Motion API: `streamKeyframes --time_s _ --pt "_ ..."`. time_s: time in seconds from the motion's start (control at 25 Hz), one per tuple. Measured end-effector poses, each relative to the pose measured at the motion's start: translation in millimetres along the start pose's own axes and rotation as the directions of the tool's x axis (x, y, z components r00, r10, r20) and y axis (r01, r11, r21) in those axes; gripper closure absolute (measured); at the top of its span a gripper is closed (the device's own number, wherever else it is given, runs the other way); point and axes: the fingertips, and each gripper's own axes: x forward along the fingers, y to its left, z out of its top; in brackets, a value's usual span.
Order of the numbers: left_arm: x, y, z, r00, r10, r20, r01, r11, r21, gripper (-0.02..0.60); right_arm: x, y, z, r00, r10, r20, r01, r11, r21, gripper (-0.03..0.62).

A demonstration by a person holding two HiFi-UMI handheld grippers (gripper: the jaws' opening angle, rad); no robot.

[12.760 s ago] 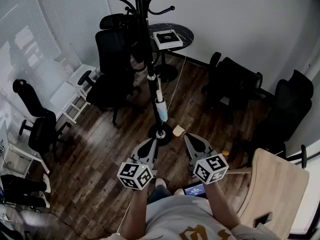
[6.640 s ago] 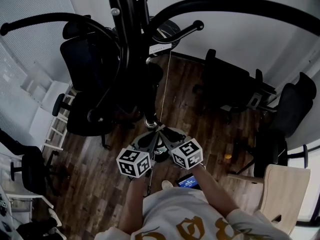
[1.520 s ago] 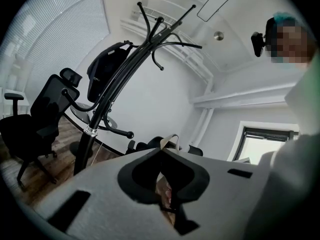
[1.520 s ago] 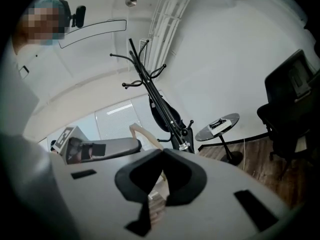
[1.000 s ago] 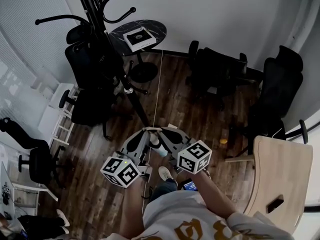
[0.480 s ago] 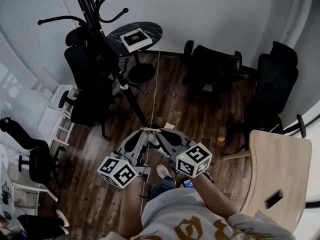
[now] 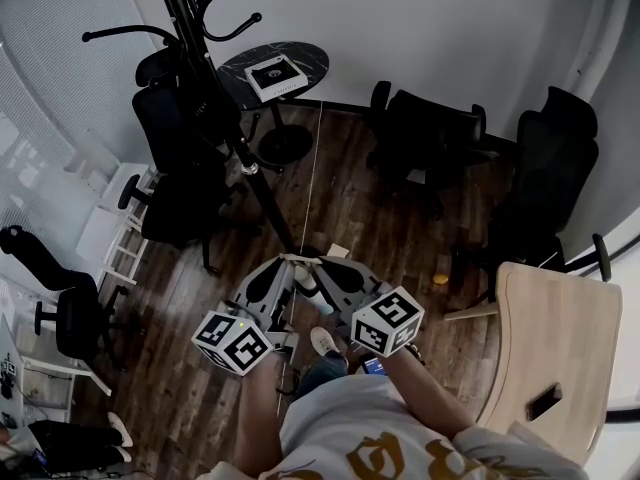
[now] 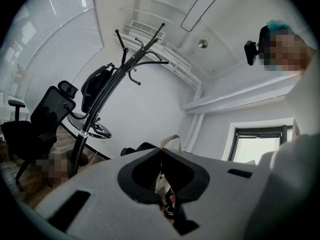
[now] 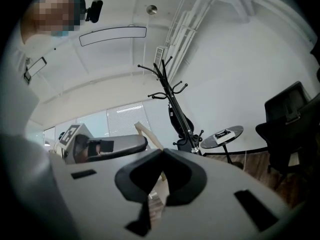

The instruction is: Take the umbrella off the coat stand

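Observation:
The folded light-blue umbrella (image 7: 307, 285) with a cream handle hangs between my two grippers, apart from the black coat stand (image 7: 214, 98). My left gripper (image 7: 287, 261) and right gripper (image 7: 312, 262) meet tip to tip over it, both shut on its top end. In the left gripper view the cream strap (image 8: 170, 141) shows past the shut jaws of the left gripper (image 8: 161, 151). In the right gripper view the cream handle (image 9: 148, 134) sticks up beyond the right gripper (image 9: 162, 152), and the coat stand (image 9: 175, 104) is farther off. The umbrella's lower part is hidden by the grippers.
A black bag (image 8: 93, 88) hangs on the coat stand (image 8: 102, 99). Behind it is a round dark table (image 7: 300, 56) with a white box (image 7: 277, 74). Black office chairs (image 7: 430, 133) ring the wooden floor. A pale wooden chair (image 7: 555, 353) stands at my right.
The umbrella, earlier hung low on the stand's pole, is now off it and held in both grippers away from the stand. In the last second the left gripper has drifted slightly left.

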Motion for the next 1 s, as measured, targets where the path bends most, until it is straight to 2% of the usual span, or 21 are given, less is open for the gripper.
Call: streamKeyframes --time_s 1.0 --pt "4.2 12.6 0.8 1.000 0.005 -0.007 -0.005 1.000 -0.008 0.560 9.5 -10.2 -1.9 1.000 -0.005 -0.014 0.006 1.000 0.023 0.582"
